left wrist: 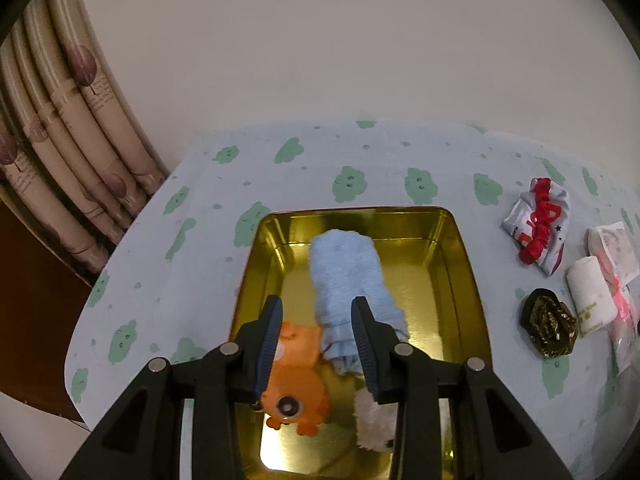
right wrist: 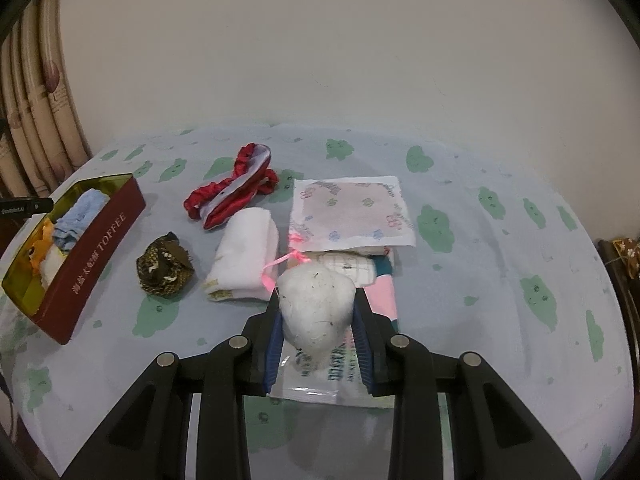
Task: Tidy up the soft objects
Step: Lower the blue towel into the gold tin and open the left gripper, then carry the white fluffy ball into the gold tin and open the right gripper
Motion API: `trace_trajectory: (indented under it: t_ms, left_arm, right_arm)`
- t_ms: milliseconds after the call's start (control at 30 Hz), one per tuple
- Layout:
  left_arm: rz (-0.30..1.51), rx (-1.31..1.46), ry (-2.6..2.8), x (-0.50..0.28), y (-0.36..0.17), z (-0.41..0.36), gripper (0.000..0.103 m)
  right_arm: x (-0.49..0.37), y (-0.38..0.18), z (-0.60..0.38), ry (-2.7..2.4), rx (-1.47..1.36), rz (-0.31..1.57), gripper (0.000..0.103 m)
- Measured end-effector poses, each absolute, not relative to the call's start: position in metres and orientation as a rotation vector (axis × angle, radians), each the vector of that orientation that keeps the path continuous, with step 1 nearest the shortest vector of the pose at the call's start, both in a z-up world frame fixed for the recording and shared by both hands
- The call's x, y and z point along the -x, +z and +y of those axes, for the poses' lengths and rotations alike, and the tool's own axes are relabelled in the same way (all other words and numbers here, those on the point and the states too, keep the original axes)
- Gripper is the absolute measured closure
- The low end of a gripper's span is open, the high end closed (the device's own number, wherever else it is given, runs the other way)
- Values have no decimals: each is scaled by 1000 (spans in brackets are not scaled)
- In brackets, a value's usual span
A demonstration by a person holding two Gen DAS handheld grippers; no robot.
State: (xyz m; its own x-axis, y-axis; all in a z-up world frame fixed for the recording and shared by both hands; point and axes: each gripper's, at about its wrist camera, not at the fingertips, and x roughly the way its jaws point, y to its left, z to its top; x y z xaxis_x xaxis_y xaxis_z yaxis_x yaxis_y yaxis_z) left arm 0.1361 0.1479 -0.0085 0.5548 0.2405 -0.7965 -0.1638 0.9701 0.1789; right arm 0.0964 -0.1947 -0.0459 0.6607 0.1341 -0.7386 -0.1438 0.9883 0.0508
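Note:
A gold-lined toffee tin [left wrist: 468,264] holds a rolled light-blue towel [left wrist: 348,276], an orange plush toy [left wrist: 296,392] and a white fluffy item [left wrist: 374,420]. My left gripper [left wrist: 318,308] hangs open above the tin, its jaws either side of the blue towel's near end. My right gripper [right wrist: 316,300] is shut on a white soft ball [right wrist: 316,312], held above the table. The tin shows at the left of the right wrist view [right wrist: 92,248].
On the cloud-print tablecloth [right wrist: 480,280] lie a red-and-white fabric piece [right wrist: 236,192], a rolled white towel [right wrist: 246,256], a dark gold scrunchie [right wrist: 164,270], a flat tissue packet [right wrist: 350,212] and plastic-wrapped packets [right wrist: 320,380]. Curtains [left wrist: 72,140] hang at left.

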Motion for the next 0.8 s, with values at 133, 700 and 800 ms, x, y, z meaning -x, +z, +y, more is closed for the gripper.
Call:
trace_trajectory:
  t_ms: [133,700,800]
  left_arm:
    - [919,-67,253,-125,-4,156,67]
    - [848,-44,327,-98,-1,188,67]
    - [839,-47,335,-96,-1,192,67]
  right_arm:
    - [-93,-44,-181,175,10,839,74]
    - [-105,-12,-85,358,131,838,74]
    - [-106,-7,-61,411,142,838,74]
